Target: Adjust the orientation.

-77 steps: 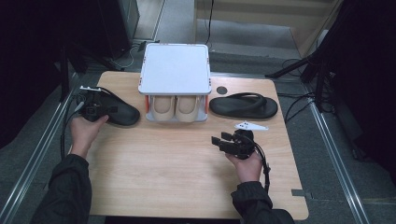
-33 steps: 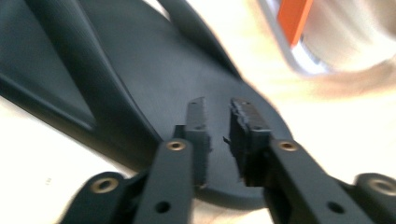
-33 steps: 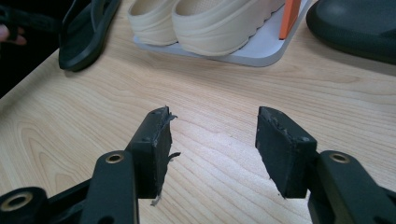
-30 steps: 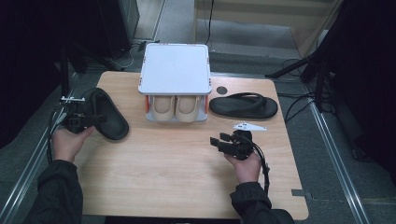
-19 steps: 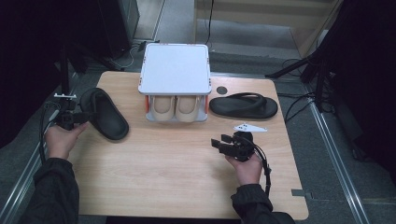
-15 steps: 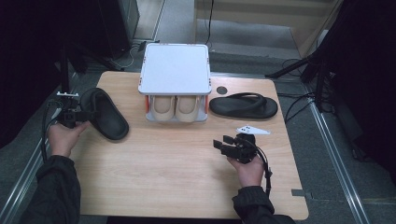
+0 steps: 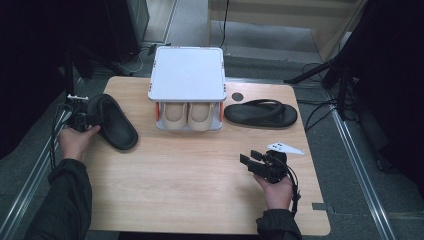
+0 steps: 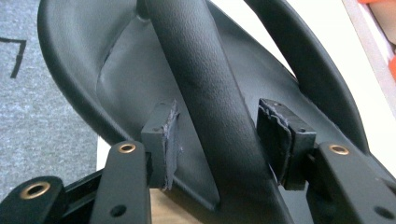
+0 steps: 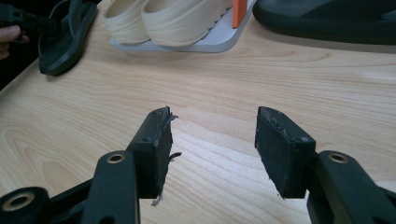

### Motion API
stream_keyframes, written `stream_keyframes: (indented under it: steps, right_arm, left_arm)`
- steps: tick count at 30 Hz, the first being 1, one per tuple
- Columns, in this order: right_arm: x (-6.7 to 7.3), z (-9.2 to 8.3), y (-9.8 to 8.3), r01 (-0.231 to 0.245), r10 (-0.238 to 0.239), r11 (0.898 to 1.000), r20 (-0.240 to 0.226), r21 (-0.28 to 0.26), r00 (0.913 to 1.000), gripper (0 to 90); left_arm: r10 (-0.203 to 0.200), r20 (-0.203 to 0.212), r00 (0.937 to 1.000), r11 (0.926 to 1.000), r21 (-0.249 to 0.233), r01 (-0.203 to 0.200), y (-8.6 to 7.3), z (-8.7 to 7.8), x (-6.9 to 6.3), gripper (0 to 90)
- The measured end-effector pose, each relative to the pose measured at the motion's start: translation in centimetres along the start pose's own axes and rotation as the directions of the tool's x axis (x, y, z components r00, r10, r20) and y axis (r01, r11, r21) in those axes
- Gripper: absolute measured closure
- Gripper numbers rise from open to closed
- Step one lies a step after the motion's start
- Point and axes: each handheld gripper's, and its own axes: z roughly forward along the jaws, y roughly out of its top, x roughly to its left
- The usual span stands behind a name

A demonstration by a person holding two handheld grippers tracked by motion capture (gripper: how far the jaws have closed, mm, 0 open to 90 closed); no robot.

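Two black sandals lie on the wooden table (image 7: 190, 200), one at each side of a white two-tier shoe rack (image 7: 187, 75) that shelters a pair of cream clogs (image 7: 189, 114). At the table's left edge, the left gripper (image 7: 84, 118) sits at the heel end of the left sandal (image 7: 112, 122), which lies angled with part of its heel overhanging the edge. In the left gripper view its jaws straddle the sandal strap (image 8: 210, 93); the jaws have just been closing a little after opening, a gap shows between each pad and the strap, and nothing is clamped. The right sandal (image 7: 261, 113), a flip-flop, rests flat just right of the rack. Near the front right, the right gripper (image 7: 250, 161) is held low above bare wood, jaws wide apart and empty, pointing left. A small white plate (image 7: 285, 148) lies just beyond it.
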Motion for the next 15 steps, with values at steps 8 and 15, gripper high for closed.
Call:
stream_keyframes:
  steps: [8,15]
  right_arm:
    - [0.04,-0.05,-0.15,0.000,0.000,1.000,0.004,0.008,1.0000,46.8]
    - [-0.05,-0.09,-0.09,-0.002,0.002,1.000,0.004,0.002,1.0000,46.1]
  left_arm:
    - [-0.015,0.017,0.9997,0.9998,0.016,0.014,0.17,0.09,-0.04,60.1]
    - [-0.065,0.034,0.9973,0.9973,0.036,0.064,0.31,-0.07,0.44,65.1]
